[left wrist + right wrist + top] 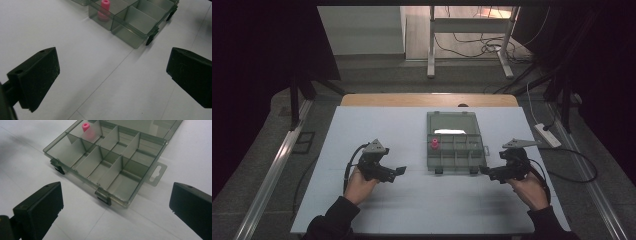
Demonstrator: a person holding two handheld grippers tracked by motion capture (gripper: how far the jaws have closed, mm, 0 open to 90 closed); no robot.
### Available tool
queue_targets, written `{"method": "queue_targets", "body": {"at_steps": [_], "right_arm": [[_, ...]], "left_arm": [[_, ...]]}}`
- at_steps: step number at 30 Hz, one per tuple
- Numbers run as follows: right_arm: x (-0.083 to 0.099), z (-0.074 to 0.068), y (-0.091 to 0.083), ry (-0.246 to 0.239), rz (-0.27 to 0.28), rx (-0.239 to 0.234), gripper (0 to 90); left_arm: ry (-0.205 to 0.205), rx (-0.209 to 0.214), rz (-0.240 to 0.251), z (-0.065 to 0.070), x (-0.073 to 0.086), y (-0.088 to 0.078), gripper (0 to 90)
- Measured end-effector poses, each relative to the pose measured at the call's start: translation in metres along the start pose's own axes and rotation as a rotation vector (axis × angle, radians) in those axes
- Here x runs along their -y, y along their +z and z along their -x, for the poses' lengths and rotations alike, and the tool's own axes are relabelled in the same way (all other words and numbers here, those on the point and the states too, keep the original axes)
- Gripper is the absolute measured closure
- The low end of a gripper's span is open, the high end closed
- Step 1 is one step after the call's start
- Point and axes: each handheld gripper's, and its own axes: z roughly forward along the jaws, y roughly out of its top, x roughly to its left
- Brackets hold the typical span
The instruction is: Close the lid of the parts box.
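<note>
From high up, the clear box (455,144) sits in the middle of the white surface (362,130), a pink piece (434,144) inside at 9 o'clock. The left gripper (399,171) and right gripper (484,170) flank it. In the left gripper view, the fingers (35,77) are spread wide, holding nothing. In the right gripper view, the fingers (40,207) are spread too.

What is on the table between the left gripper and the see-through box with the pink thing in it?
Nothing: in the left gripper view, bare white table runs from the open left gripper to the box.

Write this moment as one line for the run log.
left gripper: open, empty | right gripper: open, empty | compartment box: lid open, between grippers | pink piece: in box, far left compartment
</note>
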Motion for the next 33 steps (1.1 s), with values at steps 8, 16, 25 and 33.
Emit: {"method": "queue_targets", "body": {"at_steps": [8, 16, 25, 33], "right_arm": [[-0.01, 0.006, 0.009, -0.014, -0.017, 0.007, 0.0], [-0.021, 0.008, 0.02, -0.02, -0.017, 0.01, 0.0], [-0.028, 0.018, 0.032, -0.017, -0.031, 0.018, 0.0], [-0.037, 0.027, 0.04, -0.016, -0.015, 0.034, 0.0]], "left_arm": [[0.006, 0.02, -0.005, -0.006, -0.009, 0.007, 0.0], [0.025, 0.033, -0.003, -0.009, -0.017, 0.015, 0.0], [0.032, 0.035, -0.004, -0.014, -0.025, 0.025, 0.0], [0.036, 0.037, -0.008, -0.018, -0.03, 0.036, 0.0]]}}
